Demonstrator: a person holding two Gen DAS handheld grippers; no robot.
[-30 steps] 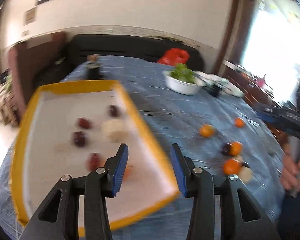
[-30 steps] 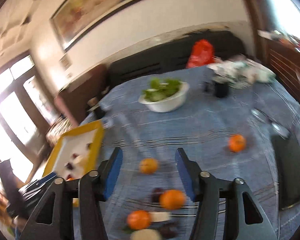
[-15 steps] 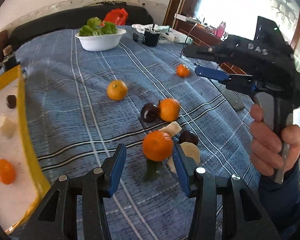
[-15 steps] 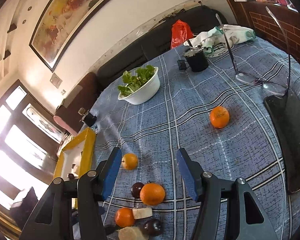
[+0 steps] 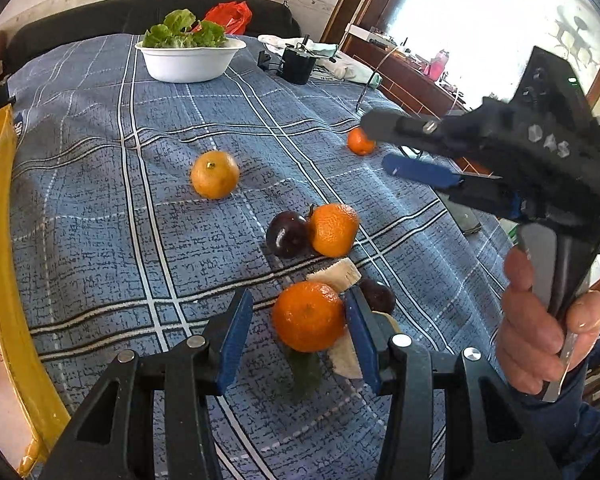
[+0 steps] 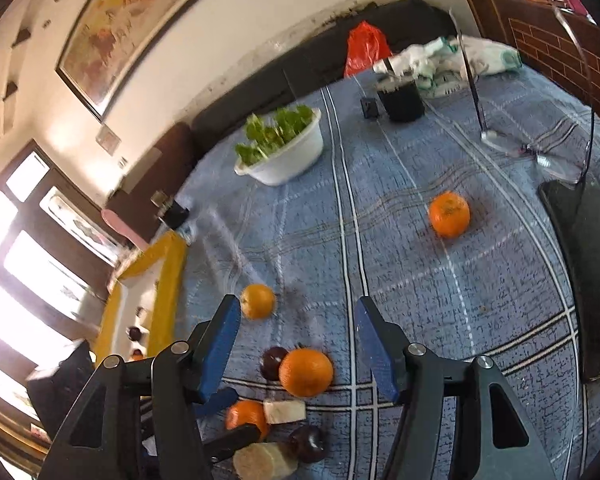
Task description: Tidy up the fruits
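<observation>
Currently we are centring the left gripper (image 5: 298, 338), jaws apart, around the nearest mandarin (image 5: 308, 316), which is sitting between its pads and crowding the right one, while the right gripper (image 6: 296, 342), likewise apart, is holding nothing.

Bright daylight, blown-out windows (image 6: 16, 280), fisheye-bent edges, slight blur in right view

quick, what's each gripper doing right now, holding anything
left gripper: jaws open around the nearest orange, not gripping it.
right gripper: jaws open, holding nothing.
</observation>
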